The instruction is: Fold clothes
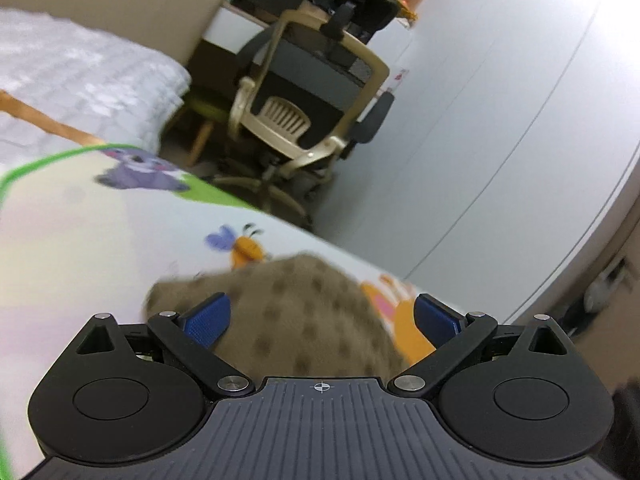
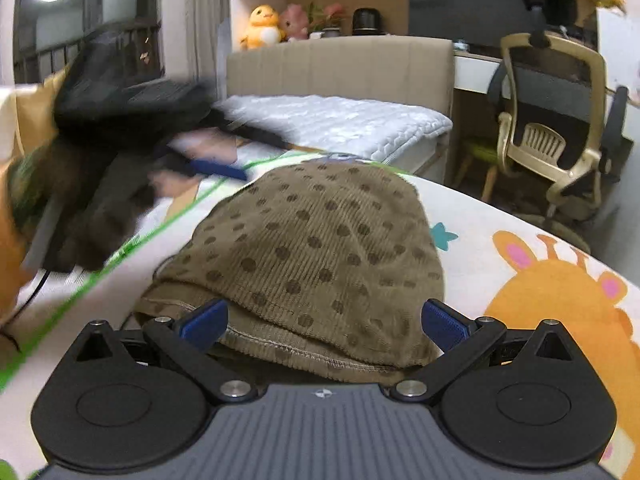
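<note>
A brown corduroy garment with dark dots [image 2: 316, 256] lies folded in a compact pile on a cartoon play mat [image 2: 520, 240]. My right gripper [image 2: 324, 320] stands open just before its hemmed near edge, blue pads on either side, nothing held. In the left wrist view the same garment [image 1: 296, 320] lies blurred under my open left gripper [image 1: 322, 316], whose pads straddle it without closing. In the right wrist view the left gripper [image 2: 216, 168] appears as a blurred dark shape at the upper left, held by a gloved hand [image 2: 100, 200] above the mat.
A bed with a white quilted mattress [image 2: 340, 120] and beige headboard [image 2: 340, 64] lies beyond the mat. A beige office chair [image 2: 560, 136] stands by a desk at right. Plush toys [image 2: 264, 26] sit on a shelf. White wardrobe doors [image 1: 500, 120] fill the left view's right side.
</note>
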`<state>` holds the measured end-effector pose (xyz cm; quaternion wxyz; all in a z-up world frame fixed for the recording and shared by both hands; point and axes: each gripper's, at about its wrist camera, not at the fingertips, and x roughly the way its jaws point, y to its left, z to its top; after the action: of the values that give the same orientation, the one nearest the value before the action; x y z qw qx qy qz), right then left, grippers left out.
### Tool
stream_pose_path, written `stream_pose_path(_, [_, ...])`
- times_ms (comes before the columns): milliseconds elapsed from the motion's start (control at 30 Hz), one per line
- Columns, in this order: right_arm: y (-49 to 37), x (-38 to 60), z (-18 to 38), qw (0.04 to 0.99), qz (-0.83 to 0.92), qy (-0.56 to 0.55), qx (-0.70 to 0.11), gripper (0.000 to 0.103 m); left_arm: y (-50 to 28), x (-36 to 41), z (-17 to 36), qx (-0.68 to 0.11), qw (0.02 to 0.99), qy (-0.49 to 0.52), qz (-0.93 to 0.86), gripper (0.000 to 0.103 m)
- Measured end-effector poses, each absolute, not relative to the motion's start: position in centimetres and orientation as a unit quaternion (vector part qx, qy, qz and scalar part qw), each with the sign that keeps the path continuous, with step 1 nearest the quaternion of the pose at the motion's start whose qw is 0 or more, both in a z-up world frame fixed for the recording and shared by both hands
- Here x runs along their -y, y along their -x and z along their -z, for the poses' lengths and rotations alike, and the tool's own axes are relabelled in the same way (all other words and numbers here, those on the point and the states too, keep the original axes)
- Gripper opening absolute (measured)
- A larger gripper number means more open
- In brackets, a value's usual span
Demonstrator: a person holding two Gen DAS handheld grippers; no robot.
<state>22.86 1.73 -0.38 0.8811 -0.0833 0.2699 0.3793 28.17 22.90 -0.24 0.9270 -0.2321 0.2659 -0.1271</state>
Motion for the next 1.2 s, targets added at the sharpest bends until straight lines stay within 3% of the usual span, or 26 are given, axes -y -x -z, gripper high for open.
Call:
stream_pose_path(300, [-18.0, 3.5, 0.8, 0.896, -0.342, 0.053, -0.277, 0.103, -14.3, -15.9, 0.4, -0.269, 0.951, 0.146, 0.045, 0.103])
stream_pose_path(600, [-10.7, 9.5, 1.7, 0.905, -0.302, 0.076, -0.29, 0.103, -3.1, -8.9, 0.9, -0.326, 0.943, 0.058, 0.016, 0.103])
stream_pose_path(933, [-14.1, 8.2, 4.4, 0.923, -0.2, 0.124, -0.305, 0.103, -6.0, -4.5, 3.1, -0.271, 0.957, 0.03, -0.101, 0.103])
stream_pose_path(1200, [-14.8, 7.9, 4.7, 0.921, -0.207, 0.111, -0.311, 0.103, -7.4, -6.9, 4.5, -0.327, 0.933, 0.09, -0.116, 0.103])
